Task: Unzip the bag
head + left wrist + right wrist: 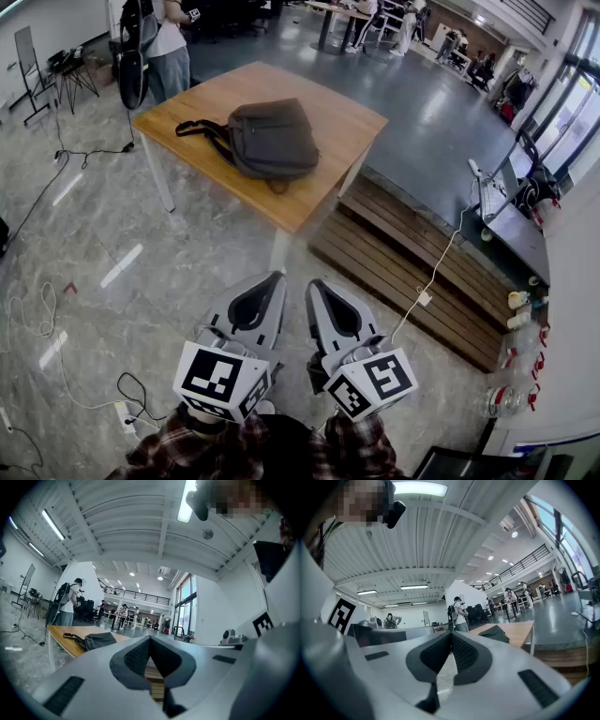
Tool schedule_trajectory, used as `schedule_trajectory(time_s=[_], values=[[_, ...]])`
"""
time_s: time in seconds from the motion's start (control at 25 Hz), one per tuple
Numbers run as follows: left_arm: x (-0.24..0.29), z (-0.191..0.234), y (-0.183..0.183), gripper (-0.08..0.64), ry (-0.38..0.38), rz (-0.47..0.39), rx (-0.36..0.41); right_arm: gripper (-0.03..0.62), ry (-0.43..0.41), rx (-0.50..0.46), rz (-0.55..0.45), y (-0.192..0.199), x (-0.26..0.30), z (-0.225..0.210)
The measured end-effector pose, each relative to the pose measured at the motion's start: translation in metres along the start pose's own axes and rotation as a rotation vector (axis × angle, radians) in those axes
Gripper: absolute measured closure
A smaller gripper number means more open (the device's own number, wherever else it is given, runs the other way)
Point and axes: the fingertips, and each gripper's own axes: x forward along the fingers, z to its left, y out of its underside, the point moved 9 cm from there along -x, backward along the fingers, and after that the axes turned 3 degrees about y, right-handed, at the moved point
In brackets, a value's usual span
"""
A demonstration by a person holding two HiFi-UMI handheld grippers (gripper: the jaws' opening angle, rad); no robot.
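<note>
While the bag (272, 139) lay on the surface (349, 120), well apart from the left gripper (269, 281) and right gripper (316, 286), both closed on nothing, it seemed wise to come close first and look for the zip.

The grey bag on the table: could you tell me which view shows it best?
The head view: it shows the whole bag and its strap from above. Both gripper views show it small, distant and side-on.
</note>
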Motion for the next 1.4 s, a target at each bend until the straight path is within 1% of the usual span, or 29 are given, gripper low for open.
schedule_trajectory(time_s=[0.2,0.4,0.56,0.76,0.92,1.12,1.24,1.4], values=[[0.042,0.064,-0.019,0.551,0.012,-0.012,0.006,0.581,0.001,-0.023,-0.01,-0.011,0.077,-0.012],[0.077,0.123,-0.033,0.551,0.043,-0.021,0.02,0.581,0.025,-0.032,-0.032,-0.017,0.145,-0.021],[0.094,0.167,-0.033,0.551,0.05,-0.002,0.008,0.581,0.048,-0.028,-0.01,-0.006,0.187,-0.022],[0.118,0.206,-0.029,0.551,0.046,0.016,-0.022,0.581,0.072,-0.013,0.026,0.001,0.225,-0.037],[0.145,0.232,-0.024,0.551,0.045,0.034,-0.047,0.581,0.084,-0.002,0.052,0.005,0.257,-0.056],[0.191,0.263,-0.022,0.551,0.028,0.045,-0.052,0.581,0.065,-0.001,0.07,0.004,0.305,-0.089],[0.227,0.278,-0.025,0.551,0.023,0.045,-0.045,0.581,0.055,-0.002,0.065,-0.004,0.334,-0.116],[0.287,0.295,-0.033,0.551,0.013,0.04,-0.048,0.581,0.041,-0.015,0.073,-0.021,0.372,-0.163]])
